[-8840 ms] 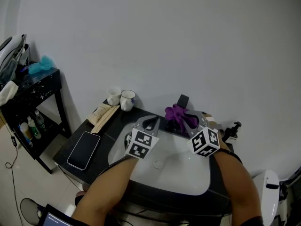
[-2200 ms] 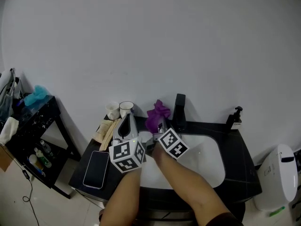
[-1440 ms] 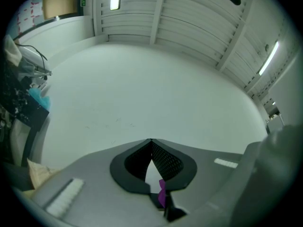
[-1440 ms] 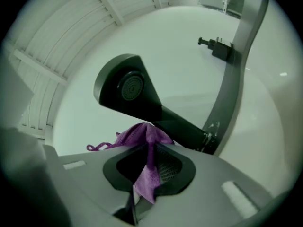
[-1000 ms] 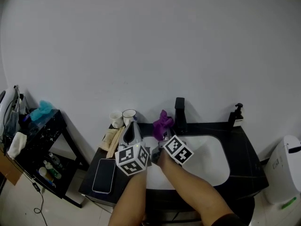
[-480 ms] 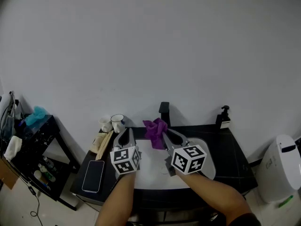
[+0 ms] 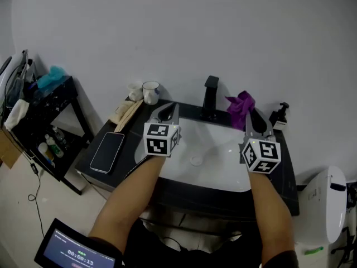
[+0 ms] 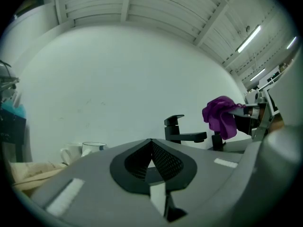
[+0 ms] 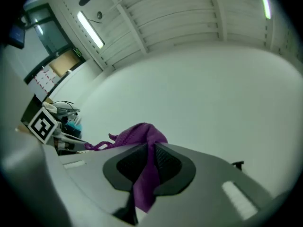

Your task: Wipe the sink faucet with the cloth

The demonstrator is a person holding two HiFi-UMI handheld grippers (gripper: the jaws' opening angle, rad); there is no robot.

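Right gripper point(image 7: 249, 116) clamps a purple cloth point(image 7: 240, 102) beside the black faucet point(image 7: 210, 96), not touching. Left gripper point(image 7: 169, 108) is closed and empty. Wiping seems not under way.

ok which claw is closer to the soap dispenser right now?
Right. The right claw, shut on the purple cloth, is just left of the soap dispenser; the left claw is across the sink, on the far side of the faucet.

Legible text is limited to one item — the display point(image 7: 75, 252) at the lower-left edge of the head view. It shows a line of timer digits, apparently 00:00:13; the line beneath is too small to read.
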